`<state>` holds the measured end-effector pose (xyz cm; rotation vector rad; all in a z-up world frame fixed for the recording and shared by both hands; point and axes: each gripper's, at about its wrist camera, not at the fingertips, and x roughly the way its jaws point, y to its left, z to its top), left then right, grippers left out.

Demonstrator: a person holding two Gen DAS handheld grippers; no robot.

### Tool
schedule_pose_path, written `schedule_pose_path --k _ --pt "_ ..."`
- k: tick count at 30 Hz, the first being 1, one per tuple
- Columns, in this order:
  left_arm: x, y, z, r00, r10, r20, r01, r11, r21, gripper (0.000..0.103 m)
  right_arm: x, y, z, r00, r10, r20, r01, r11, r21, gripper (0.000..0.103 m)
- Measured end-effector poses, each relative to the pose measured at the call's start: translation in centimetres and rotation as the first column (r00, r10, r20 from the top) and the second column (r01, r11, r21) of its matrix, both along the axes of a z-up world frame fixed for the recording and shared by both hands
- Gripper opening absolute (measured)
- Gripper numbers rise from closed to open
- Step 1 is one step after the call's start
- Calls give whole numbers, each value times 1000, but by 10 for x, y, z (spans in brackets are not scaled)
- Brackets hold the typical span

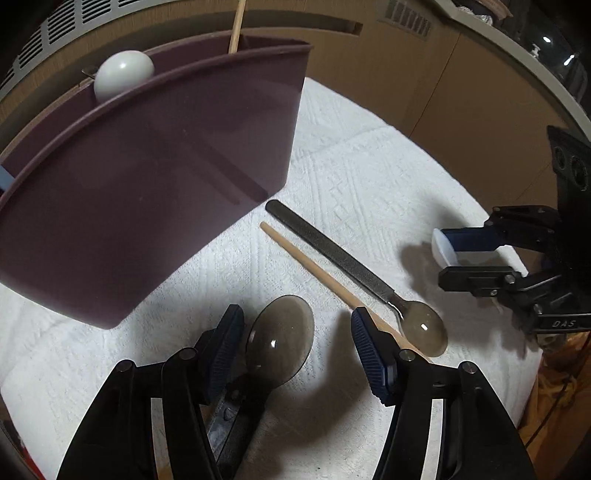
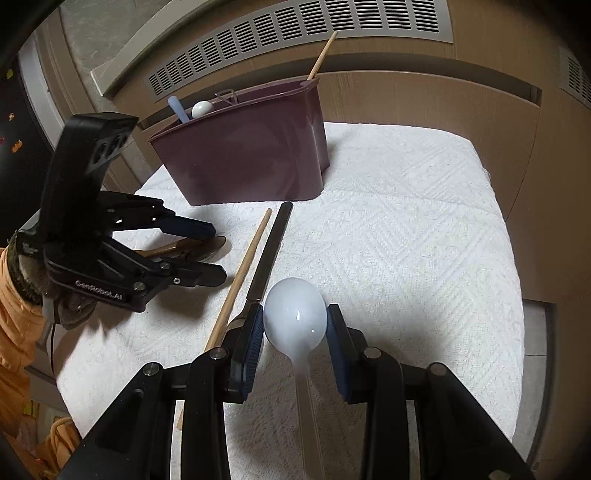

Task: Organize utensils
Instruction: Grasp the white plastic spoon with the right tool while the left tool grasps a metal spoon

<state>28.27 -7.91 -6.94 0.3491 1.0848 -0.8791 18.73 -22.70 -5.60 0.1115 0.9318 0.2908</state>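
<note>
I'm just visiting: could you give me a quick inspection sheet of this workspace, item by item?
Surface: white textured towel, flat.
Job's things: purple caddy holding utensils; chopstick and black-handled spoon lying loose, side by side.
Clutter: nothing seen.
Grippers: left tool open around smoky spoon; right tool shut on white spoon.
Cables: thin dark cord below left tool.
Surroundings: vented panel; orange sleeve.
</note>
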Motion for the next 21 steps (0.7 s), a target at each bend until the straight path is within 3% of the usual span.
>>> schedule_pose_path --k 8,16,19,21 --pt "4 15 0 998 8 -65 -8 1000 -5 61 1 0 -5 1000 1 -13 -1 1000 -1 32" --pt "2 -7 -3 999 1 -39 3 995 95 60 -5 5 -3 1000 11 -10 -11 1000 -4 32" --pt "-4 -15 -5 998 65 19 -66 991 116 47 -9 4 -2 1000 10 -10 -10 1000 10 32" --pt "-7 -12 -5 993 110 33 -112 989 92 38 -13 5 1 1000 10 -7 -10 1000 19 32"
